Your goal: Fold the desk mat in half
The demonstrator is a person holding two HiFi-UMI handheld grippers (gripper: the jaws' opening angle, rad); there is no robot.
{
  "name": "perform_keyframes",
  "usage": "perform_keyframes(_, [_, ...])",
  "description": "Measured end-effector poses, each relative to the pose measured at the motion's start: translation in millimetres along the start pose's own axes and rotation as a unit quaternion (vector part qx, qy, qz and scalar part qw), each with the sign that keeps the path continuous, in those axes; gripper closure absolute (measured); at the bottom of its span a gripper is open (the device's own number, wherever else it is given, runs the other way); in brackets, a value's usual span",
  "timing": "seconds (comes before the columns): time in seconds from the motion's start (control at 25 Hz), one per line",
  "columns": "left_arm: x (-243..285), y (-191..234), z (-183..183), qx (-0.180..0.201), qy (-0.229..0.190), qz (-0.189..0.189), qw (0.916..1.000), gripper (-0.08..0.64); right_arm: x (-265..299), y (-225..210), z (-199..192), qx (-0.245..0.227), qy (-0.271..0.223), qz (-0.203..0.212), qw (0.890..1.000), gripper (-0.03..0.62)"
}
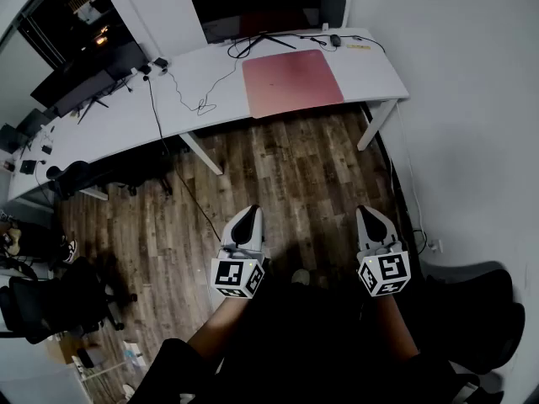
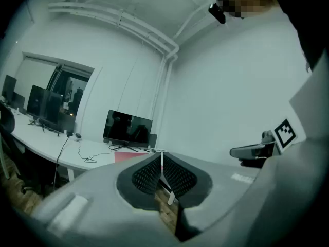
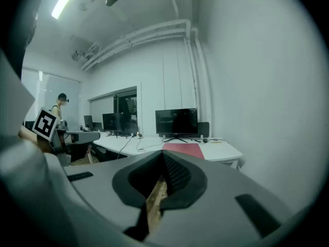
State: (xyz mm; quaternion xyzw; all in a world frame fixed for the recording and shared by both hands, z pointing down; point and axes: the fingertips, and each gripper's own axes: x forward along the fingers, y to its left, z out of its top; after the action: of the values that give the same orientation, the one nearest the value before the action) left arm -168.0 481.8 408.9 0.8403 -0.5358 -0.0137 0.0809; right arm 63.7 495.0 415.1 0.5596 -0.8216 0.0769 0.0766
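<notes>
A pink-red desk mat [image 1: 293, 82] lies flat and unfolded on the right end of a white desk [image 1: 375, 70], in front of a dark monitor [image 1: 257, 5]. Both grippers are held low over the wooden floor, well short of the desk. My left gripper [image 1: 251, 213] has its jaws closed together with nothing between them. My right gripper [image 1: 367, 214] is likewise shut and empty. The mat shows as a red strip far ahead in the left gripper view [image 2: 131, 156] and in the right gripper view [image 3: 184, 149]. The shut tips of the left gripper [image 2: 161, 159] and the right gripper [image 3: 164, 161] point towards the desk.
Cables [image 1: 198, 99] trail over the desk left of the mat, and a mouse [image 1: 335, 39] sits behind it. The desk's white legs [image 1: 379, 124] stand ahead. A black chair [image 1: 476, 310] is at my right, another [image 1: 50, 301] at my left. A wall runs along the right.
</notes>
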Motion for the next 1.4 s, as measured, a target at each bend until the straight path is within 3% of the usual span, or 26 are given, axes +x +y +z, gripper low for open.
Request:
perform_keyframes(0.16, [-4.6,-3.5,4.9,0.036,-0.003,-0.001,0.9994,0.534,-4.5,-6.3,0.4,0.021,-0.012,-0.008,1.0,0.592])
perform_keyframes(0.28, [-2.2,-6.7,5.8,0.029,-0.004,-0.002,0.9996,0.534,-1.5,-8.1,1.1,0.042,-0.023,0.006,0.999,0.592])
perform_keyframes(0.84, [4.7,-9.9,-3.3,0.022,0.014,0.001,0.9997,0.534,3.0,-11.1,-17.9,0.056,-0.008,0.013,0.998,0.592])
perform_keyframes(1.04, [28.3,-7.4,-8.6,0.021,0.016,-0.012,0.9996,0.534,14.0,-15.6,-13.1,0.056,-0.018,0.019,0.998,0.592])
perform_keyframes(1.4, [112.1,6.9,-11.3,0.002,0.02,-0.039,0.999,0.534,64.6,-60.9,-5.8,0.049,0.009,-0.015,0.999,0.592])
